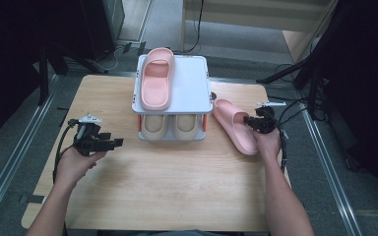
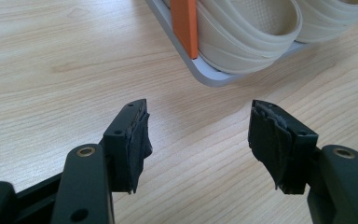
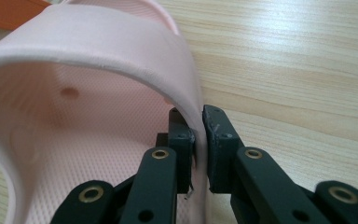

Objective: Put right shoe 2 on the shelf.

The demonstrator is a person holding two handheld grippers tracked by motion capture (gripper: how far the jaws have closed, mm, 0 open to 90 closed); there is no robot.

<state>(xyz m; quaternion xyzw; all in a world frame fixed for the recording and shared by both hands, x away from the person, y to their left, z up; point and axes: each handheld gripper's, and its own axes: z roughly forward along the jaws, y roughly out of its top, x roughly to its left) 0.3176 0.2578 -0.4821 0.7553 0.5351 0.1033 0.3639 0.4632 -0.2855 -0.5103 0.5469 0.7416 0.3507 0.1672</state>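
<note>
My right gripper pinches the strap of the pink slipper, lying just right of the rack, long axis angled toward it. Left gripper wide, idle.

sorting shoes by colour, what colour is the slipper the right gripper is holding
Pale pink slipper, clearest in the right gripper view.

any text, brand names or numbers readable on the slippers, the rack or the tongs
None can be read.
Pink slipper on the table, its strap pinched by the right tongs: plain, no print.
Pink slipper on the top shelf: no marking.
Beige slippers on the lower shelf: ribbed, no lettering.
Rack: bare grey, no label.
Left tongs: black, unmarked.
</note>
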